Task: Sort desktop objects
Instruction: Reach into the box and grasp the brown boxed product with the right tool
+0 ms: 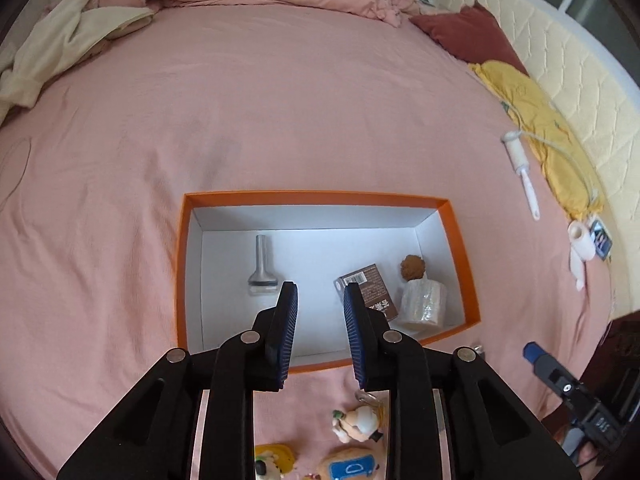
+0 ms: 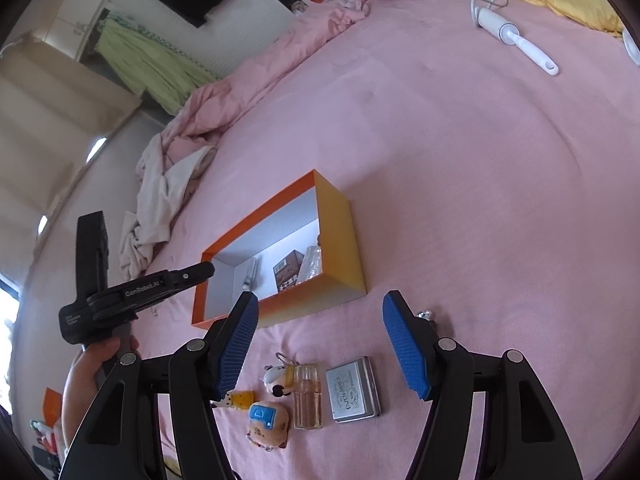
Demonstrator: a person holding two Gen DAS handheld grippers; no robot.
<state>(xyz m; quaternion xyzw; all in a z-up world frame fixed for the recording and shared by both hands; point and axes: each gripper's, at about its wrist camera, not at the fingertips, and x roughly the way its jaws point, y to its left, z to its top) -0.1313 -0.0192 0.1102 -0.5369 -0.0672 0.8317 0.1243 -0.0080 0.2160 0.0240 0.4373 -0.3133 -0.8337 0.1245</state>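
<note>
We hold the left gripper (image 1: 320,300) above the box (image 1: 460,248), fingers nearly shut, empty. Right gripper (image 2: 320,344) half open, empty; tin (image 2: 352,390) and vial (image 2: 308,396) at 6 o'clock, long axes toward 12. Right hand nearer.

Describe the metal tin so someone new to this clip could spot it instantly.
Start at the orange box on the pink bedspread. Nearer the camera lies a row of small items; the tin is at its right end, beside a clear bottle. It alone is flat, silver and rectangular, with lettering on the lid.
</note>
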